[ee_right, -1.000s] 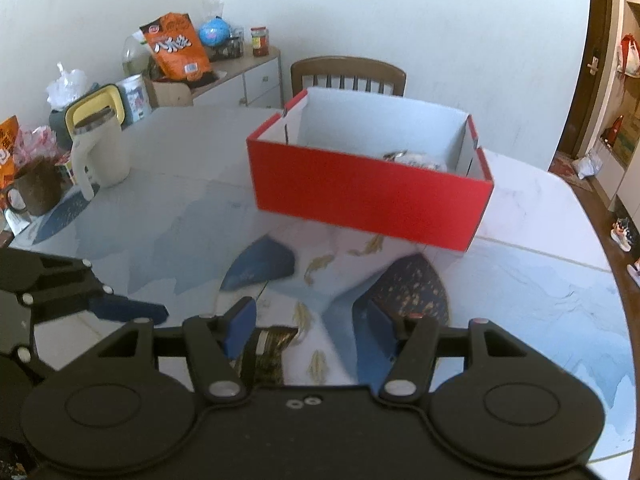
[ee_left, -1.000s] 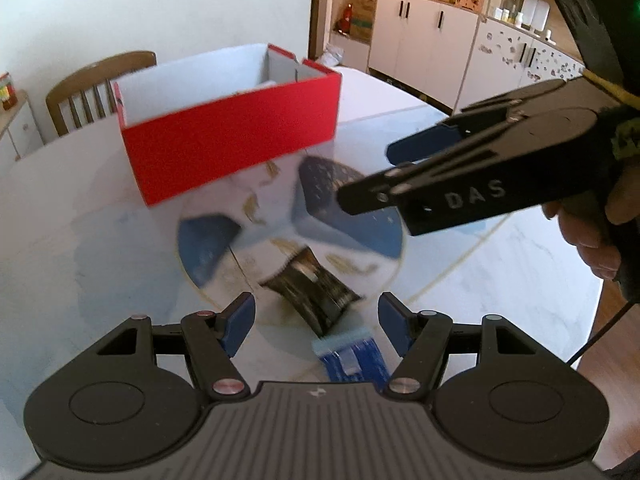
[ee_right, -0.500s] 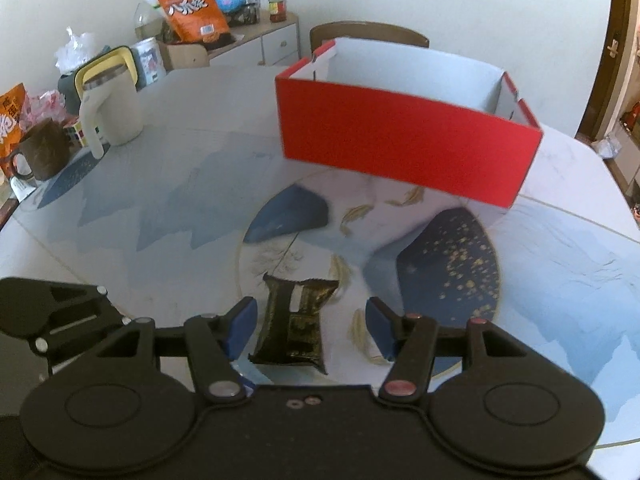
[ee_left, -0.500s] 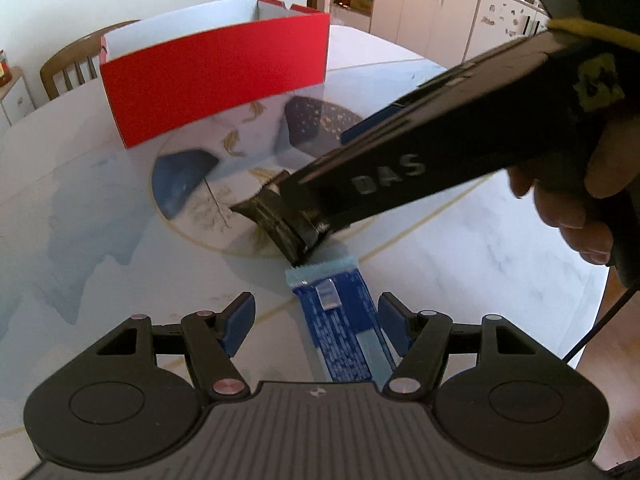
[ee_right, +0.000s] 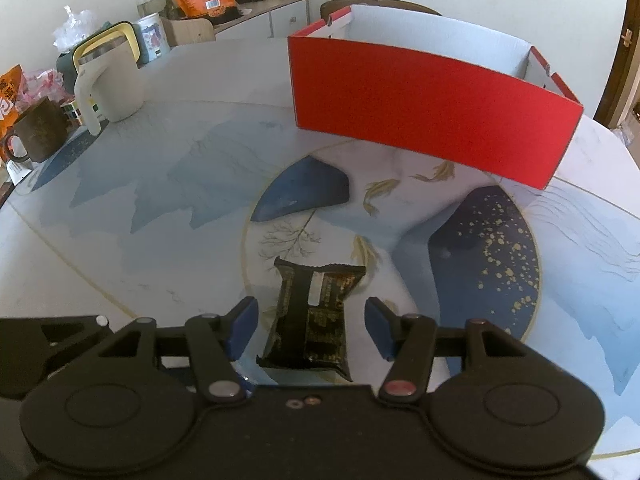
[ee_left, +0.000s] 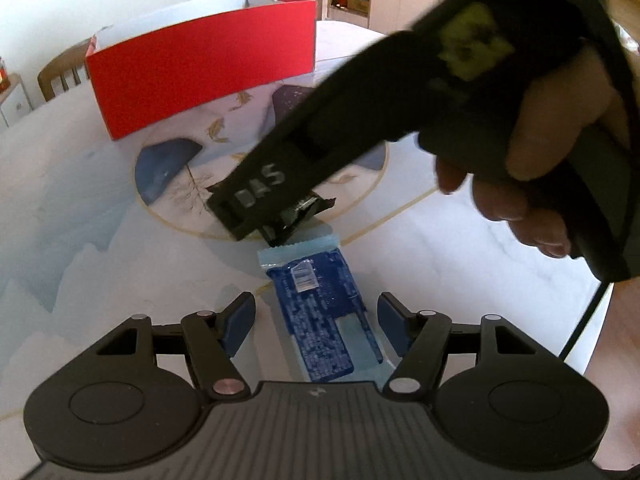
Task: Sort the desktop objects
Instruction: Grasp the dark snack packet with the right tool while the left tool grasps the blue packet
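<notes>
While both hand-held grippers stand apart, left (ee_left: 316, 322) straddling blue packet (ee_left: 320, 312); right (ee_right: 311, 326), lettered "DAS", straddling dark packet (ee_right: 310, 316).

Two snack packets lie near the table's (ee_right: 120, 264) front edge: one blue packet (ee_left: 320, 312) and one dark packet (ee_right: 312, 316). One red box (ee_right: 432, 120) stands toward the far edge. At the left edge stand one cream jug (ee_right: 110, 80), one brown mug (ee_right: 38, 132) and one white mug (ee_right: 152, 38). Two grippers work here: the left gripper (ee_left: 316, 320) and the right gripper (ee_right: 310, 326).
</notes>
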